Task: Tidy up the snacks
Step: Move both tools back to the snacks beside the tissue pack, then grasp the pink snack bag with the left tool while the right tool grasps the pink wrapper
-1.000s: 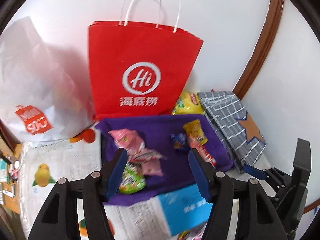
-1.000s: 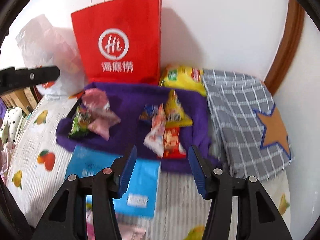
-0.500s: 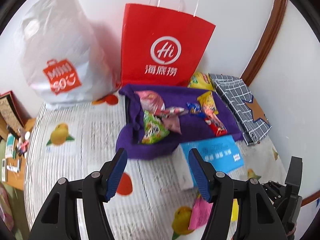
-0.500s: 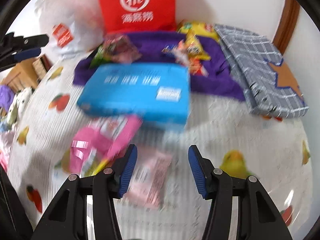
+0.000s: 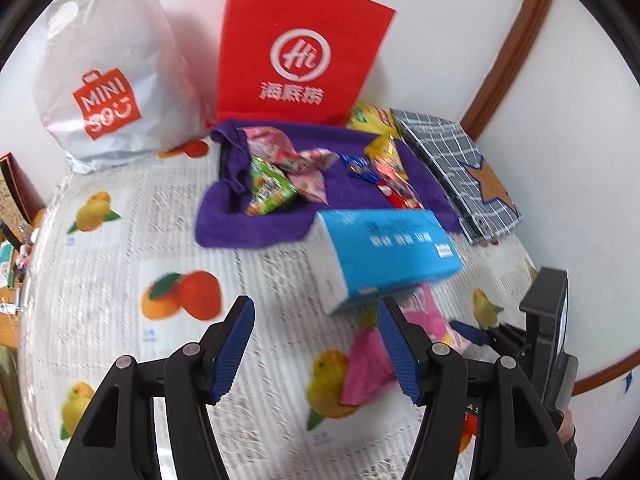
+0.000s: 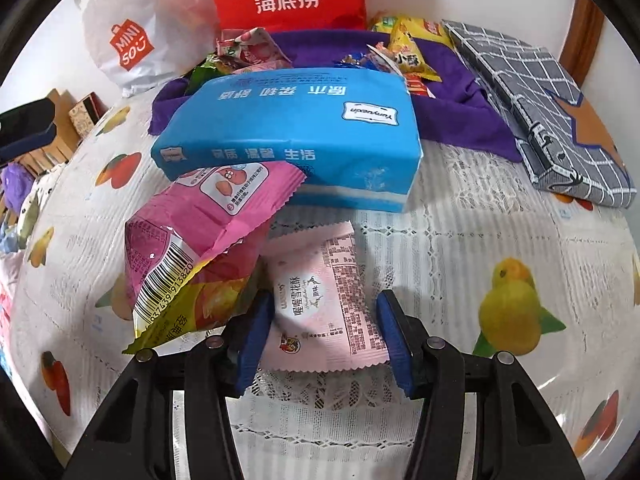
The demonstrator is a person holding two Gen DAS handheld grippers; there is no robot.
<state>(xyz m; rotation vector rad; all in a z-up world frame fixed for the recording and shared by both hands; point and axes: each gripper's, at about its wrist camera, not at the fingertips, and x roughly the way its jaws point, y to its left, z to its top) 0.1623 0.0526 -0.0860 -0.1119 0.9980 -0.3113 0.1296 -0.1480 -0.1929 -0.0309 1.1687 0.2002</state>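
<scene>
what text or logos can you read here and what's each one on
"MINISO": white plastic bag
"Hi" and "海底捞": red paper bag
"Yunyuexin" and, upside down, "原木 亲和 舒适": blue tissue pack
"生活": the tissue pack's front side; the characters beside it are blurred
"喔喔雪花酥": pale pink snack packet
Barcode digits on the bright pink snack bag: partly legible, not reliable
Fine print elsewhere: too small to read

Glossy plastic wrapper on pale pink snack packet (image 6: 324, 300) and blue tissue pack (image 6: 296, 128). Matt red paper bag (image 5: 296, 52). Soft purple cloth (image 5: 256, 228) over lacy white tablecloth (image 6: 460, 240).
</scene>
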